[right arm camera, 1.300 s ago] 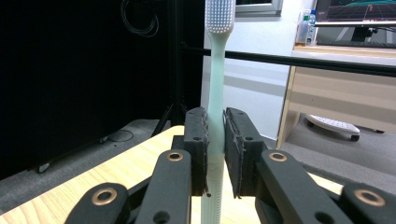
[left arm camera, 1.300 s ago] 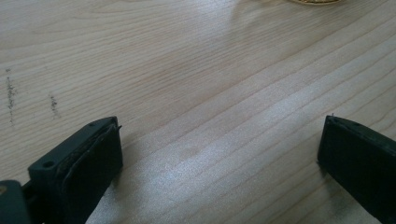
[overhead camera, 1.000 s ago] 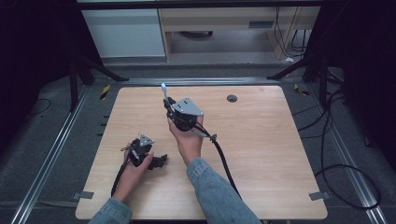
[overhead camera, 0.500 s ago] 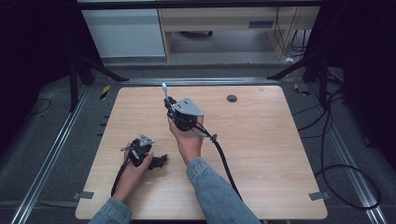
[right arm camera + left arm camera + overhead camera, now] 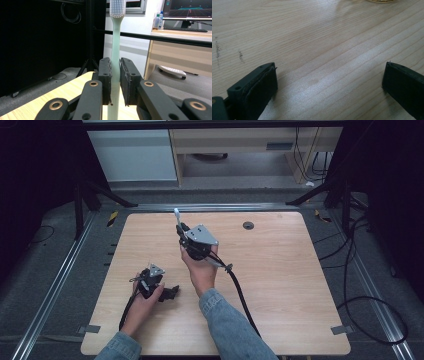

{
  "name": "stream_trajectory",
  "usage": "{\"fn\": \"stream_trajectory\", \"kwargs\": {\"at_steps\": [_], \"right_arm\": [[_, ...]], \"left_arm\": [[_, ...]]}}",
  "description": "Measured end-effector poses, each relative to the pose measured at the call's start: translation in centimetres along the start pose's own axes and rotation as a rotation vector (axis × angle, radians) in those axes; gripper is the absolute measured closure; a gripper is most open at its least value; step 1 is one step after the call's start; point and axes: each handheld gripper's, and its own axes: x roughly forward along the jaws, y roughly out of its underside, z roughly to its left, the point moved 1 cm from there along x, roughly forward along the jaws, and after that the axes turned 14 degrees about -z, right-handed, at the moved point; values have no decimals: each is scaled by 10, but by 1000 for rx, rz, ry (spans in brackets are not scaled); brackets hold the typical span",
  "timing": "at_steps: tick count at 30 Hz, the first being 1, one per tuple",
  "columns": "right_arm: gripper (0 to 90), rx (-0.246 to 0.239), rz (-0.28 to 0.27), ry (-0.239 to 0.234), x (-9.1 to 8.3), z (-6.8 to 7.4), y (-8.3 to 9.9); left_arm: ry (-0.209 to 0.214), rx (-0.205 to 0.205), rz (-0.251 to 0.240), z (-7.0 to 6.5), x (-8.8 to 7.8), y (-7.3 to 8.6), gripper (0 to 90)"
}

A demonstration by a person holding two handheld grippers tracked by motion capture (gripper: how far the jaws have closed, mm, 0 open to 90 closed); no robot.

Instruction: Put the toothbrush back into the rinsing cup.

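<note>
A pale green toothbrush (image 5: 115, 42) stands upright between the jaws of my right gripper (image 5: 115, 82), which is shut on its handle; the white bristle head points up. In the high view the right gripper (image 5: 186, 234) is held above the middle of the wooden table (image 5: 280, 270), with the toothbrush (image 5: 177, 215) sticking out toward the far side. My left gripper (image 5: 145, 281) rests low on the table at the front left. In the left gripper view its jaws stand wide apart over bare wood (image 5: 329, 62), with nothing between the fingers (image 5: 259, 85).
A small dark round cap or grommet (image 5: 248, 225) lies near the table's far edge. The right gripper's black cable (image 5: 240, 290) trails across the table toward the front. Metal rails and stand legs flank the table; cabinets stand behind it.
</note>
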Motion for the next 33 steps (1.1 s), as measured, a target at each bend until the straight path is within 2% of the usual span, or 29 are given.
{"fn": "stream_trajectory", "kwargs": {"at_steps": [14, 20, 33], "right_arm": [[794, -15, 0, 25, 0, -10, 5], [794, -8, 8, 24, 0, -9, 8], [794, -24, 27, 17, -2, -7, 16]], "left_arm": [[-2, 0, 0, 0, 0, 0, 0], [-2, 1, 0, 0, 0, 0, 0], [-2, -1, 0, 0, 0, 0, 0]]}}
